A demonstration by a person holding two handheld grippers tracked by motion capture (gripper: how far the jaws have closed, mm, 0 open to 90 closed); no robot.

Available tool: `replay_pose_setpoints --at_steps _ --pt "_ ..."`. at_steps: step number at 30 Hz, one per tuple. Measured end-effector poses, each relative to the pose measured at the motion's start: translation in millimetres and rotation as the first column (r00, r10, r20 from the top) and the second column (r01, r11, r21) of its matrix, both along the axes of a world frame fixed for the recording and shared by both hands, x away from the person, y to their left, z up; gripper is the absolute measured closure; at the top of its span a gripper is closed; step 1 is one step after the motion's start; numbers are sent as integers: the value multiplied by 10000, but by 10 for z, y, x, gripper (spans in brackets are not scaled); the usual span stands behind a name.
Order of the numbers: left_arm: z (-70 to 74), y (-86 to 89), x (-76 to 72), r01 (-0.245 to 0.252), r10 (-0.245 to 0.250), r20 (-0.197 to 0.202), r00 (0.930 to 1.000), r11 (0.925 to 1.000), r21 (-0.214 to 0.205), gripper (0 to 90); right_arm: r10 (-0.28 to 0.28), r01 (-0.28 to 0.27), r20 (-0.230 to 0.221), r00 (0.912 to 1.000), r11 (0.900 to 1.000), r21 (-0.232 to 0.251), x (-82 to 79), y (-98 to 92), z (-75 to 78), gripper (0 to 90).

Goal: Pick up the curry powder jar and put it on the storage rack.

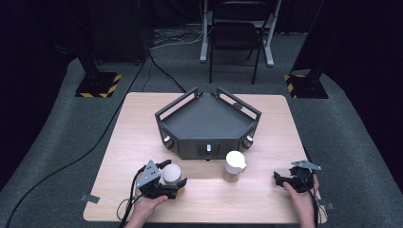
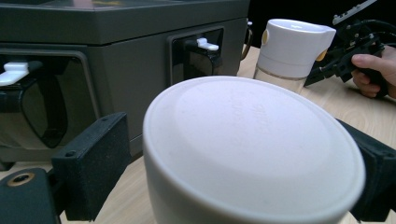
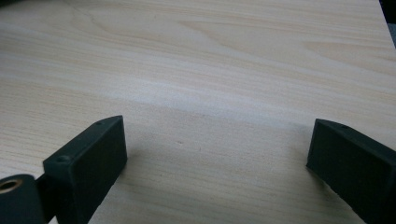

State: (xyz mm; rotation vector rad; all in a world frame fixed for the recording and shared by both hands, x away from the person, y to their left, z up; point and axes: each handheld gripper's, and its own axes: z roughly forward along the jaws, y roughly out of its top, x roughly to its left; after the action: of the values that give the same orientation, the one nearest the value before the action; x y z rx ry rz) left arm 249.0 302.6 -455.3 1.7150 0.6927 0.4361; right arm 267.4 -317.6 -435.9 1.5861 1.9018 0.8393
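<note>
- Left gripper [image 1: 172,176] at lower left of centre in the high view, jaws spread wide around a white cup [image 1: 171,174], one jaw on each side of it.
- In the left gripper view, same white cup [image 2: 252,154] across the lower centre and right, seen from its flat round end; black jaws on both flanks, close against its wall, though true contact cannot be told.
- Cup low over the wooden table [image 1: 138,142], just in front of the dark tray box [image 1: 207,124] at frame centre.
- White-lidded jar [image 1: 235,166] upright on the table, lower centre-right of the high view, just right of the cup and apart from it; again at upper right in the left gripper view [image 2: 292,49].
- Right gripper [image 1: 280,179] at lower right of the high view, held in a hand [image 1: 300,194], well apart from the jar.
- In the right gripper view, jaws wide apart, nothing between them but bare table [image 3: 210,70].
</note>
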Motion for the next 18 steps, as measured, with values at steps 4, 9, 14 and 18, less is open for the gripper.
replay_pose_setpoints --at_steps 4,9,14,18 --pt "-83 -5 38 115 -113 47 9999 9996 -255 101 2 -2 0 10000 10000 -1 0 0 0 37" --pt "-160 -1 88 316 -316 7 9995 9978 -591 137 -1 1 0 10000 10000 0 0 0 0 37" --pt "-228 -43 106 476 -468 133 9988 9966 -668 216 20 -20 -2 10000 10000 3 0 -1 0 37" --pt "-260 -50 120 445 -435 145 9989 9962 -755 278 21 -21 -2 10000 10000 2 0 -1 0 37"
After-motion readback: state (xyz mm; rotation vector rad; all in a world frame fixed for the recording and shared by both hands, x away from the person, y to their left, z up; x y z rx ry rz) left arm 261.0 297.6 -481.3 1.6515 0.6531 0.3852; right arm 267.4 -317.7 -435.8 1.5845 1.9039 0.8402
